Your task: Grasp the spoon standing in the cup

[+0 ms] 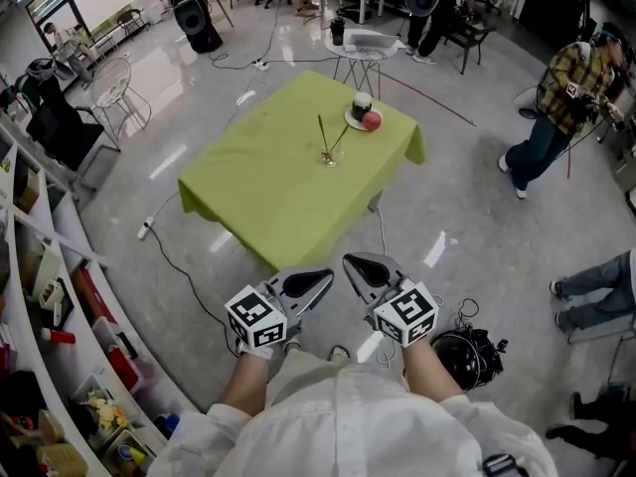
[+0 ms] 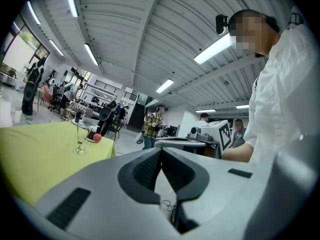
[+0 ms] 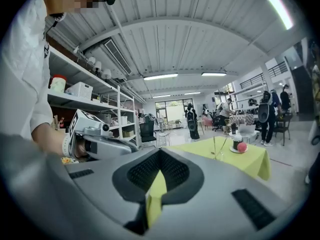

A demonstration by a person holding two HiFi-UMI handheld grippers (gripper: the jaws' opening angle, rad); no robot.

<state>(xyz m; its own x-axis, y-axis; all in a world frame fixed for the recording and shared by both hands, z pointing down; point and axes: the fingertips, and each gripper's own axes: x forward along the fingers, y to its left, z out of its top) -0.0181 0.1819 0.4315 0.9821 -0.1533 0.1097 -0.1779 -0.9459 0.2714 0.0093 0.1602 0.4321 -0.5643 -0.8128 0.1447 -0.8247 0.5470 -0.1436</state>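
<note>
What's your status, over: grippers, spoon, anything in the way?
Left gripper, right gripper shut, empty, short of the table. Spoon standing in cup mid-table, untouched. Plate with red ball beyond cup, not in the way.

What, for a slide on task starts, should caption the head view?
Left gripper and right gripper, both shut and empty, far from the spoon standing in the cup on the green table.
</note>
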